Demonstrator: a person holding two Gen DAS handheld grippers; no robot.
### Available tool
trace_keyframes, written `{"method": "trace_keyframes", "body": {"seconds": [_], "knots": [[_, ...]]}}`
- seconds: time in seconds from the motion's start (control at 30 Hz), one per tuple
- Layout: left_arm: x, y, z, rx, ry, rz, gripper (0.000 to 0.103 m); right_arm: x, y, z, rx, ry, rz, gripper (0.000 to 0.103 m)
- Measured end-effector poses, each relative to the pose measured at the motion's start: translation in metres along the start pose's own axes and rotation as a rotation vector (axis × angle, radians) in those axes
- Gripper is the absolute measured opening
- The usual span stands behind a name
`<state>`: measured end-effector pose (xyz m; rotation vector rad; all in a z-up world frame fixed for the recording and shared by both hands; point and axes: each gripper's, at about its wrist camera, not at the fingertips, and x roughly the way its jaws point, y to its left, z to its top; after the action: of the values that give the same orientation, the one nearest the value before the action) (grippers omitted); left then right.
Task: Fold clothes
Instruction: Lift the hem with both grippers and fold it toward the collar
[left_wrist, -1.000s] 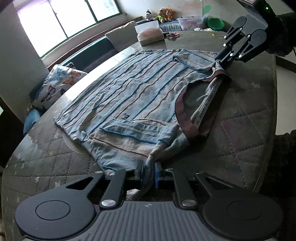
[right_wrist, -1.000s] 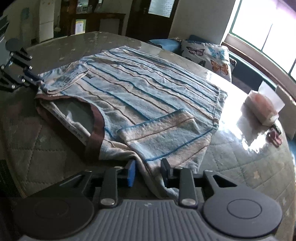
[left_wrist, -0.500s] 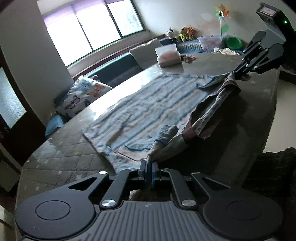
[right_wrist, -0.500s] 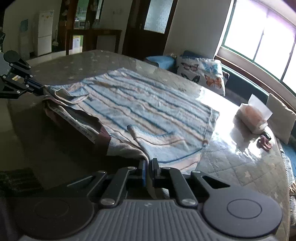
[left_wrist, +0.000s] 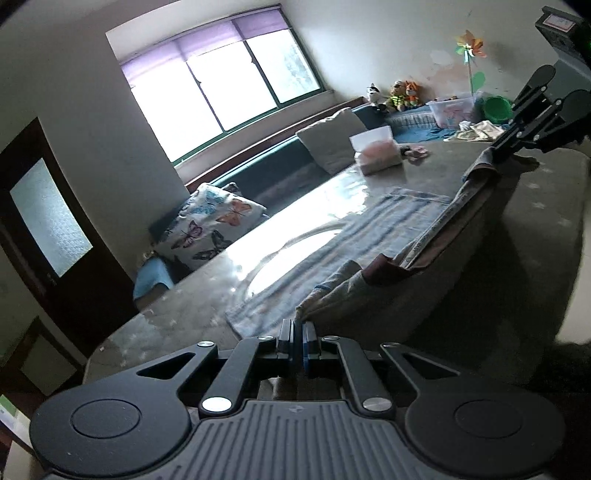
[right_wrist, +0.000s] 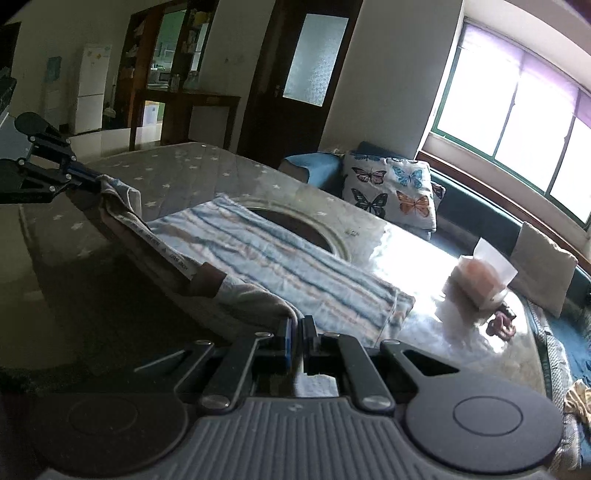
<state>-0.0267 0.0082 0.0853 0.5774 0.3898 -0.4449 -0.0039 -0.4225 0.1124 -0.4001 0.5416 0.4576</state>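
A: Holding the near edge up off the table (left_wrist: 535, 206): left gripper (left_wrist: 298, 341) clamped tight on one shoulder of the striped shirt (right_wrist: 280, 266), right gripper (right_wrist: 294, 338) pinched shut on the other.

B: Which way does the cloth run from the tools?

A: Toward 12 o'clock from each, far hem flat on the table. The lifted collar edge is the long axis, strung gripper to gripper: right gripper at 1 o'clock in the left view, left gripper at 10 o'clock in the right.

B: Which is nearer?

A: Neither; both are at the fabric, level, fingers pointing forward and low. Judged: edge raised to carry over toward the hem.
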Motion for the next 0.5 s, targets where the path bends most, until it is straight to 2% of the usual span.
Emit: {"method": "trace_keyframes", "body": {"seconds": [0.27,0.5], "knots": [[0.066,0.035,0.027,0.02,0.016,0.014,0.004,0.053,-0.035,0.035,-0.001,0.028,-0.012,0.005],[0.14,0.066,0.043,0.053,0.081,-0.031,0.004,0.113,-0.067,0.062,0.004,0.072,-0.016,0.005]]}}
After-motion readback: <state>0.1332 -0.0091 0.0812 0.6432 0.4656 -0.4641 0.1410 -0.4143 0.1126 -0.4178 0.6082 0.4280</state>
